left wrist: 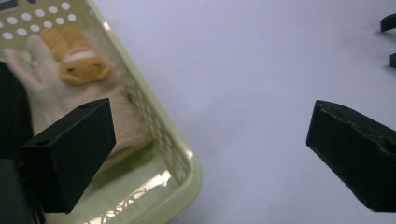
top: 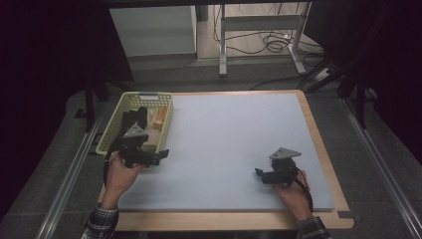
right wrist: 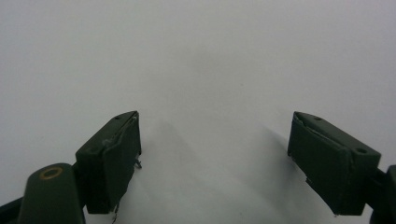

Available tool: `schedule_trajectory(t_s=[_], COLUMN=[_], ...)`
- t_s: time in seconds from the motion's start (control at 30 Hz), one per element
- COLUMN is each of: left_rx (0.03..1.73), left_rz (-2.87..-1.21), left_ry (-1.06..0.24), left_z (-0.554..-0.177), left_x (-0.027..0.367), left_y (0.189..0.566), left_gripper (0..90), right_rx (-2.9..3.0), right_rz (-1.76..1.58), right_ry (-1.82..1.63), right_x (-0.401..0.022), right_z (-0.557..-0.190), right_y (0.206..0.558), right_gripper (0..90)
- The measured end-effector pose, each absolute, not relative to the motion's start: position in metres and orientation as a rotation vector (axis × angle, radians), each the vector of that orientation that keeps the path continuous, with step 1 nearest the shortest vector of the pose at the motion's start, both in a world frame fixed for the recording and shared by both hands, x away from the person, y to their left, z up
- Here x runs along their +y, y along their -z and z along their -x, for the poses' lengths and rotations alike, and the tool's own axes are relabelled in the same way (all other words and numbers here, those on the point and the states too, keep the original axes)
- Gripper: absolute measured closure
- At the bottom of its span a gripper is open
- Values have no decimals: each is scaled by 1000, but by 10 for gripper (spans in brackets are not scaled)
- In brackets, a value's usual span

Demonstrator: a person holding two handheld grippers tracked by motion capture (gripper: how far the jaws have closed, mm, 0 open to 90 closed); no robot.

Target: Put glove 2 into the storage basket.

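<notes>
High view: yellow basket at ten o'clock holds a cream glove with an orange toy. Left claw gapes empty beside its rim; right claw also apart

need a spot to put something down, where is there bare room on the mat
Most of the grey mat is bare: the whole stretch from the yellow basket across to the right edge, and between the left tool and the right tool. The far right corner is free too. It is crowded in the basket, which holds a cream glove and dark items.
</notes>
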State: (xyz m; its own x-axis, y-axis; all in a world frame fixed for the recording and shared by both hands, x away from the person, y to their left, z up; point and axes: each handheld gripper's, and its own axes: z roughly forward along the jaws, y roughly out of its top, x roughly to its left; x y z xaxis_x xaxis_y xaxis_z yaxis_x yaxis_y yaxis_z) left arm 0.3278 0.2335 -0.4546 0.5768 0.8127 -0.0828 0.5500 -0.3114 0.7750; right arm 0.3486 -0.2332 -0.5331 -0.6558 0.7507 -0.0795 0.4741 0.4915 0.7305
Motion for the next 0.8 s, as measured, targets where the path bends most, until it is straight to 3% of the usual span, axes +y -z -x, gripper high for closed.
schedule_trajectory(t_s=[0.8], left_rx=[967], left_rz=[-2036], left_ry=[-394], left_z=[-321], left_x=[186], left_y=[464], left_gripper=[0], right_rx=[2351], right_rz=[-1019], right_ry=[-974], right_x=[-233], right_z=[-348], right_y=[533], right_gripper=[170])
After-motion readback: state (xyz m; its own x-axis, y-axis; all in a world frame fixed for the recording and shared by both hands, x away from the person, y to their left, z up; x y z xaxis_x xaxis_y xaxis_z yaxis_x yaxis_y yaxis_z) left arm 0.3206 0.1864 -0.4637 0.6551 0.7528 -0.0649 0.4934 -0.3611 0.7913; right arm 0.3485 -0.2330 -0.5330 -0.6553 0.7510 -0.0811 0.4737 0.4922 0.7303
